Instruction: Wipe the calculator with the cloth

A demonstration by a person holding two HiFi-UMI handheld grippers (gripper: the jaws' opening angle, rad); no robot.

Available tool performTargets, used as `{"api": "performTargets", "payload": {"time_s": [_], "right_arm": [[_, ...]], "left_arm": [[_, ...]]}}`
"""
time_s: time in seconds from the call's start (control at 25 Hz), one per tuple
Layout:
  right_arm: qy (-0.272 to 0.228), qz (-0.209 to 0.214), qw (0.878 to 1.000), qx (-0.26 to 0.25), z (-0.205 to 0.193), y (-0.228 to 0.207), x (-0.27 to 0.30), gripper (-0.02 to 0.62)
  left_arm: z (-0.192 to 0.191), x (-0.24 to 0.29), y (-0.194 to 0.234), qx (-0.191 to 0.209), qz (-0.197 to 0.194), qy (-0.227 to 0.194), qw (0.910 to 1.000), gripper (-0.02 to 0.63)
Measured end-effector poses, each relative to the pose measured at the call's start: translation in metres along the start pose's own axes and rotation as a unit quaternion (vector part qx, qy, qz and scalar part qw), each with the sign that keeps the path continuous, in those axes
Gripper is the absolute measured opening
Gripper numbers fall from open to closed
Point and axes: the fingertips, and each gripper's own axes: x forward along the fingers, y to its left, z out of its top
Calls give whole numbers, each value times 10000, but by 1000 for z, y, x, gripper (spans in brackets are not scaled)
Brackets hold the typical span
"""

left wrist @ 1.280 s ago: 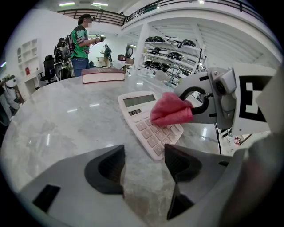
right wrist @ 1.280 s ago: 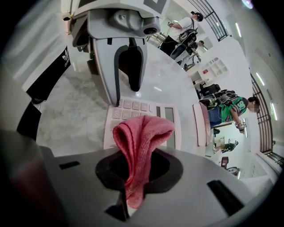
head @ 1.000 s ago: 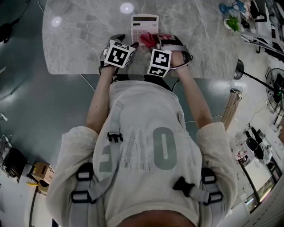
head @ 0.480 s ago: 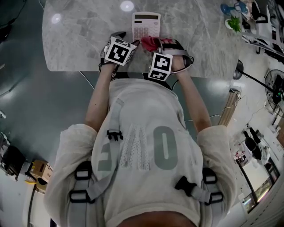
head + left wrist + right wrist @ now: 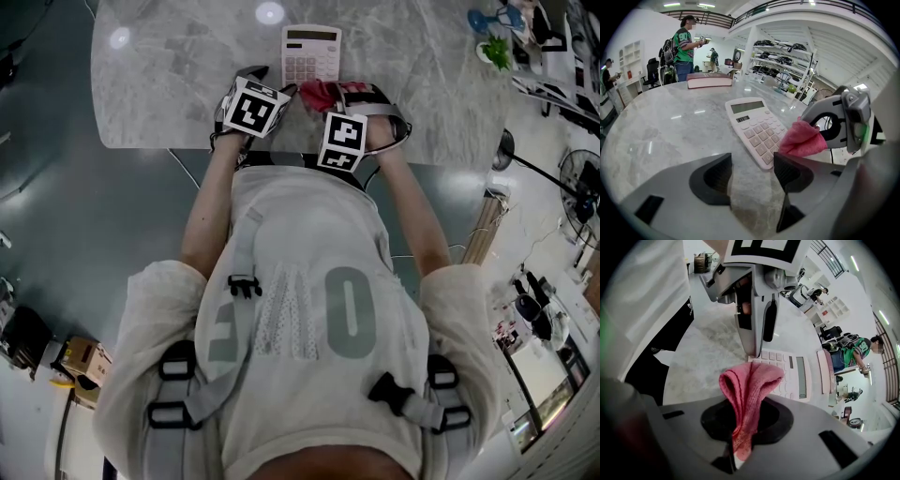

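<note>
A pale pink calculator (image 5: 310,54) (image 5: 757,130) (image 5: 787,372) lies flat on the grey marble table (image 5: 169,84). My right gripper (image 5: 744,427) (image 5: 328,94) is shut on a pink cloth (image 5: 746,394) (image 5: 802,139) (image 5: 319,91), which bunches up from its jaws just off the calculator's near right corner. My left gripper (image 5: 751,174) (image 5: 272,82) stands open above bare table at the calculator's near left corner, with nothing between its fingers. The left gripper's body (image 5: 752,301) fills the top of the right gripper view.
A pink closed book (image 5: 710,80) lies on the table beyond the calculator. The table's near edge (image 5: 187,150) runs just under both grippers. Shelving (image 5: 783,51) and people (image 5: 684,47) stand far behind; clutter and a fan (image 5: 581,178) sit at the right.
The right gripper with the cloth has drawn back off the calculator's keys toward the near right corner. The left gripper has held almost still.
</note>
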Motion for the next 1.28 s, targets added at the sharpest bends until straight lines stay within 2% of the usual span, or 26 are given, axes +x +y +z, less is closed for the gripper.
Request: {"api": "performTargets", "payload": {"time_s": [0.08,0.24,0.32,0.44,0.56,0.72,0.92,1.16,1.28], "right_arm": [[-4,-40,10000,-21,1,-9,-2,54],[8,-409,9992,-14,-1,-51,-6,54],[0,-635,9980,15,0,-79,-11,54],[-4,-941,9956,39,1,-118,-18,54],[-29,-1130,9936,36,9,-143,-23,54],[-57,-1205,9927,-39,18,-159,-21,54],[-69,-1101,9937,-185,30,-158,-10,54],[-20,-941,9951,-303,34,-154,3,54],[14,-893,9955,-314,35,-152,10,55]], "left_arm": [[0,-1,0,-36,-21,-63,10000,291],[1,-3,2,-226,4,-99,9997,288],[8,-12,6,-356,162,-325,9987,280],[26,-33,13,-565,326,-787,9948,218],[43,-63,27,-849,601,-1291,9862,81],[64,-95,45,-843,1081,-1891,9723,24],[76,-127,61,-1014,1418,-2411,9547,21],[80,-149,80,-1226,1754,-2716,9383,21],[76,-155,87,-1333,1844,-2778,9333,21]]}}
